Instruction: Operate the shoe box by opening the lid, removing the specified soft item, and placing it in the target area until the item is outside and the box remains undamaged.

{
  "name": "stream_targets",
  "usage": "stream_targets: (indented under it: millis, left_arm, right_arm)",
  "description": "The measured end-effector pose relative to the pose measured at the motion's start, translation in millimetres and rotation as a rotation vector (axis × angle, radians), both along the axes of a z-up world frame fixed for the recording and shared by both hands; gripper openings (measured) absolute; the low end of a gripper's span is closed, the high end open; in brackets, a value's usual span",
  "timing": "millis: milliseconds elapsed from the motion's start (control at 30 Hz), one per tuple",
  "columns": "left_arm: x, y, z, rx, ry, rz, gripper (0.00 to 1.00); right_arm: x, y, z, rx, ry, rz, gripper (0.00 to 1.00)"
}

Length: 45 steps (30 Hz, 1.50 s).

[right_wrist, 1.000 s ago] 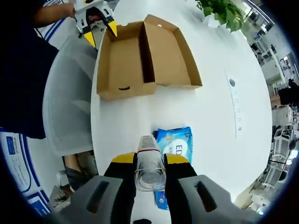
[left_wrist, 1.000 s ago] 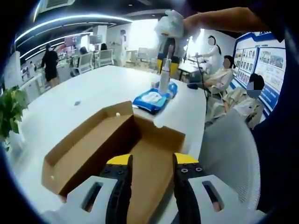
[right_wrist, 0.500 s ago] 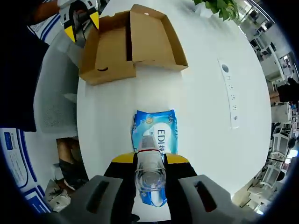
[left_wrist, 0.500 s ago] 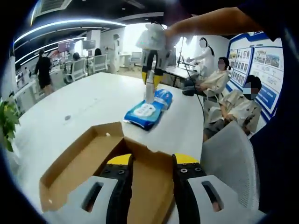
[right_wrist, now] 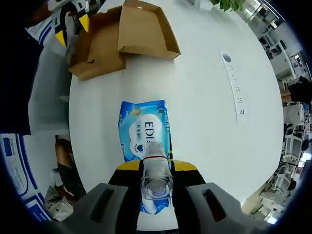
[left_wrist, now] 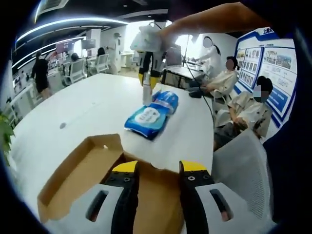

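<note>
An open office with a large white table (right_wrist: pixel 204 122) is the setting; seated people are at the right of the left gripper view.

At the bottom centre of the right gripper view, the right gripper (right_wrist: pixel 156 168) is clamped on a clear plastic bottle with a white cap (right_wrist: pixel 156 170), seen from its base, and the cap points toward a soft blue and white wipes packet (right_wrist: pixel 144 141) lying flat on the table just beyond it. In the left gripper view this same gripper (left_wrist: pixel 147 80) hangs at the upper centre with the bottle (left_wrist: pixel 146 95) below it, the cap near or touching the packet (left_wrist: pixel 151 113); I cannot tell which.

The left gripper (left_wrist: pixel 157 171) at the bottom of its view has its jaws apart and holds nothing, hovering over the brown cardboard shoe box (left_wrist: pixel 83 180), which lies open at the lower left. In the right gripper view the box (right_wrist: pixel 122 39) is at the upper left, well apart from the packet.

The soft item seems to be already outside the box. The risk, I judge, is the bottle: released on the yielding packet, it could tip and roll along the table. The left gripper, if lowered carelessly, could also crush the thin box wall.
</note>
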State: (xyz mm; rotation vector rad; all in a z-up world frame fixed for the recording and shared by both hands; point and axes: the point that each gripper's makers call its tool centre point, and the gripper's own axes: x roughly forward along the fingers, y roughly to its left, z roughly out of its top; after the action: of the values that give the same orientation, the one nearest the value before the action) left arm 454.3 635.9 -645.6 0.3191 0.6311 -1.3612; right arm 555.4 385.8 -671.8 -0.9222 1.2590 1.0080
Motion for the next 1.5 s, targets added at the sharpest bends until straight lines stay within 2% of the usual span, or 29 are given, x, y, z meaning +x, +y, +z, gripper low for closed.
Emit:
stream_targets:
  millis: [567,900,1267,1500]
  left_arm:
    - [8.4,-5.1,-8.1,0.015,0.015,-0.003,0.32]
    - [9.2,-3.7,-16.1,0.03,0.027,-0.001,0.32]
    - [10.4,2.8,-25.4,0.048,0.047,0.01,0.32]
    - [10.4,3.9,-28.8,0.052,0.056,0.01,0.32]
  right_arm:
    - [40.8,1.7,-15.8,0.008,-0.029,0.001,0.19]
    - [58.4,7.0,-29.3,-0.015,-0.057,0.052,0.2]
    - [64.6,9.1,-52.1,-0.028,-0.043,0.082,0.2]
    - [57.6,14.0,-57.2,-0.031,-0.03,0.092,0.2]
